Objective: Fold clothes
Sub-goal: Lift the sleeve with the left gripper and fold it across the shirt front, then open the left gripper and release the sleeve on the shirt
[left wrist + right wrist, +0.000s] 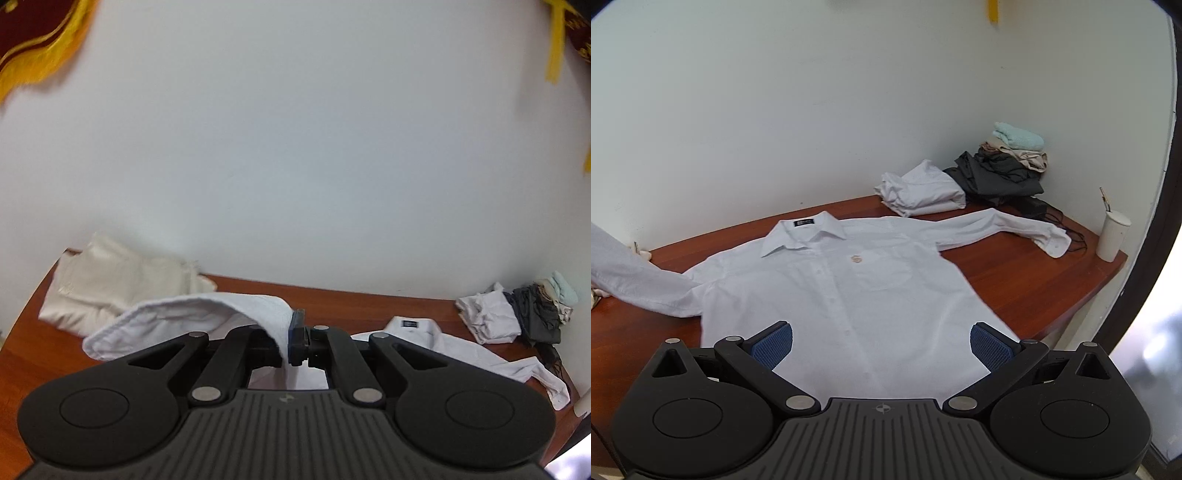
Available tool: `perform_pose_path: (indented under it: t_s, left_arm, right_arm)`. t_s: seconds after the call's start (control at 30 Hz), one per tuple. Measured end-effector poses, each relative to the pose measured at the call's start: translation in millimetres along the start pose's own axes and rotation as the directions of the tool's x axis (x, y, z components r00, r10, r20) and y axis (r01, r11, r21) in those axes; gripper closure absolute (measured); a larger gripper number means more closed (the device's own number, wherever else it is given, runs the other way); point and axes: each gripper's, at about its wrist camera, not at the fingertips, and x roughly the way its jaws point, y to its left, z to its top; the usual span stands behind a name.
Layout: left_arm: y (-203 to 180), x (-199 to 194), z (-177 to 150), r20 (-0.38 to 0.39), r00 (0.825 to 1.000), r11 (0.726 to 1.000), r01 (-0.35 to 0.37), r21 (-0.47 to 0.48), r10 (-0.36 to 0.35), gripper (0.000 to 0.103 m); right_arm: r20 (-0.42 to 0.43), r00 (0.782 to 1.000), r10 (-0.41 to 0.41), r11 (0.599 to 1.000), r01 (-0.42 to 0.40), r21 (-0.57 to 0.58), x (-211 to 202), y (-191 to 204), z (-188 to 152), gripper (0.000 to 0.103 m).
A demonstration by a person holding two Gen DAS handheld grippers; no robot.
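A white long-sleeved shirt (849,288) lies face up on the brown table (1027,280), collar toward the wall, its right sleeve (1004,225) stretched out flat. My left gripper (291,341) is shut on the shirt's other sleeve (184,314), whose cuff is lifted above the table and drapes over the left finger. In the right wrist view that raised sleeve (635,273) rises off the left edge. My right gripper (881,349) hovers open over the shirt's lower hem, blue pads (774,347) wide apart with nothing between them.
A cream garment (110,280) lies at the table's far left by the wall. A folded white garment (919,190) and a pile of dark, beige and mint clothes (1008,162) sit at the back right. A white paper cup (1112,236) stands near the right edge.
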Motion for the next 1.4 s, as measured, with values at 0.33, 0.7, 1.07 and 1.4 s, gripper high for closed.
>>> perform_pose_path:
  t_s: [0.33,0.7,1.07,1.4]
  left_arm:
    - [-189,19,-5,-0.023,0.987,0.970,0.161,0.183,-0.159,0.099]
    - [-338,115,-70,-0.133,0.962,0.939,0.264,0.222,-0.239,0.099]
    - [-423,273,-164,-0.283,0.957,0.951,0.145,0.275,-0.065,0.099]
    - [-446,320,-215,-0.272,0.962,0.904,0.088,0.419,0.033,0.067]
  right_arm:
    - [-0.003,0.999,-0.050,0.998,0.050,0.032,7,-96,5,0.000]
    - [-0.023,0.997,-0.078,0.997,0.078,0.005,61,-173,34,0.000]
    - [-0.083,0.996,-0.023,1.000,0.024,0.008,143,-230,83,0.001]
    - [-0.128,0.988,0.083,0.991,-0.095,-0.094,209,-243,113,0.001]
